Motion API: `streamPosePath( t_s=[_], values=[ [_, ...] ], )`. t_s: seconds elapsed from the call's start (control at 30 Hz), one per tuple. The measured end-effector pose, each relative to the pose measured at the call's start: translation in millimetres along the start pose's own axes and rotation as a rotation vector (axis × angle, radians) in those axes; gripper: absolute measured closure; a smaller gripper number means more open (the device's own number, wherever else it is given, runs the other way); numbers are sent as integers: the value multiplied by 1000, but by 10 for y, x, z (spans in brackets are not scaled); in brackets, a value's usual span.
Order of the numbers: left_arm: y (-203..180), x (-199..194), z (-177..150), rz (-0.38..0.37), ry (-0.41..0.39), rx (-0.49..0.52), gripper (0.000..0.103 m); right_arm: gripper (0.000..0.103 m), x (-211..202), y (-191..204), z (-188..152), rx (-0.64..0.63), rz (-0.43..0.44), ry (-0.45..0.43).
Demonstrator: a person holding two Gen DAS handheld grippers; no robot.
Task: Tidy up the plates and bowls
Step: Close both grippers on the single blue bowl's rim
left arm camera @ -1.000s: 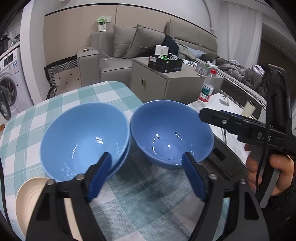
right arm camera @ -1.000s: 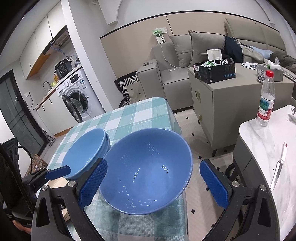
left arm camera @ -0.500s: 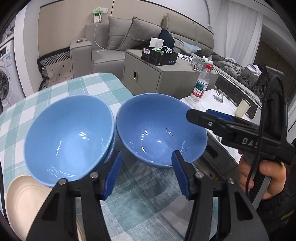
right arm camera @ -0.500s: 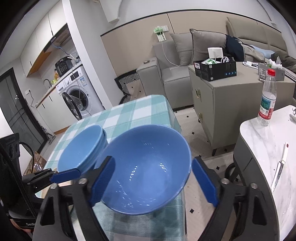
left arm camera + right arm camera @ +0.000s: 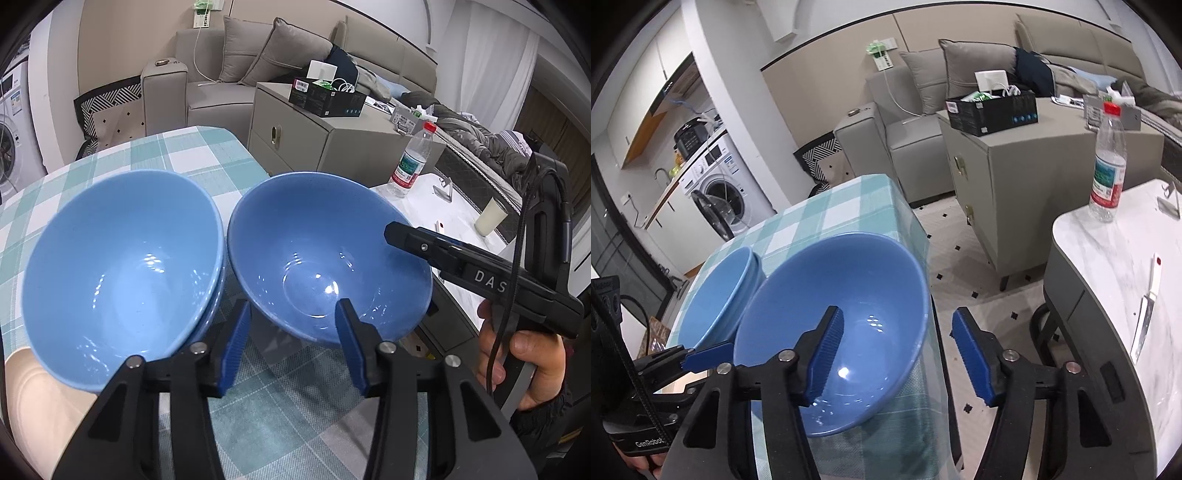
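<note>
A dark blue bowl [image 5: 325,266] sits at the right edge of the checked table [image 5: 177,155], beside a stack of two light blue bowls [image 5: 118,273]. My left gripper [image 5: 293,343] straddles the dark bowl's near rim, one pad outside and one over the inside. Its jaws are closing, with a gap still showing. My right gripper [image 5: 897,354] straddles the same bowl [image 5: 849,295] at its table-edge rim. Its left pad is inside and its right pad hangs clear outside, and its jaws are closing too. A beige plate [image 5: 29,398] lies partly under the stack.
A white marble counter [image 5: 1115,251] to the right carries a water bottle [image 5: 1106,170] and a knife [image 5: 1145,317]. A grey cabinet [image 5: 1004,177] and a sofa [image 5: 221,85] stand behind. A washing machine [image 5: 720,184] is at the far left. Floor shows between table and counter.
Both grippers have sunk toward the dark blue bowl and their jaws have narrowed around its rim. The bowls have not moved.
</note>
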State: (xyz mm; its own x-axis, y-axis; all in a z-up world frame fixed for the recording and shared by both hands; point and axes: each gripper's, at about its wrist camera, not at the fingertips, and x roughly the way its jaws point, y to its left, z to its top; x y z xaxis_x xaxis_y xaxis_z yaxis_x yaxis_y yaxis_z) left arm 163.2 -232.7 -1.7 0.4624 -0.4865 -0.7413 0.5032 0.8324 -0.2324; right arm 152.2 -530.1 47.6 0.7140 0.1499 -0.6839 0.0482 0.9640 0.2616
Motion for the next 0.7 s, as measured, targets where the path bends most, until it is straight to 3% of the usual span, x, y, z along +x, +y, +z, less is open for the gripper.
streamPosePath(
  t_s=[0.3, 0.7],
  values=[
    [-1, 33, 20, 5, 8, 9, 57, 59, 108, -49, -37, 17, 7, 6],
    [-33, 98, 31, -13, 24, 18, 57, 69, 97, -90, -41, 20, -5, -8]
  ],
)
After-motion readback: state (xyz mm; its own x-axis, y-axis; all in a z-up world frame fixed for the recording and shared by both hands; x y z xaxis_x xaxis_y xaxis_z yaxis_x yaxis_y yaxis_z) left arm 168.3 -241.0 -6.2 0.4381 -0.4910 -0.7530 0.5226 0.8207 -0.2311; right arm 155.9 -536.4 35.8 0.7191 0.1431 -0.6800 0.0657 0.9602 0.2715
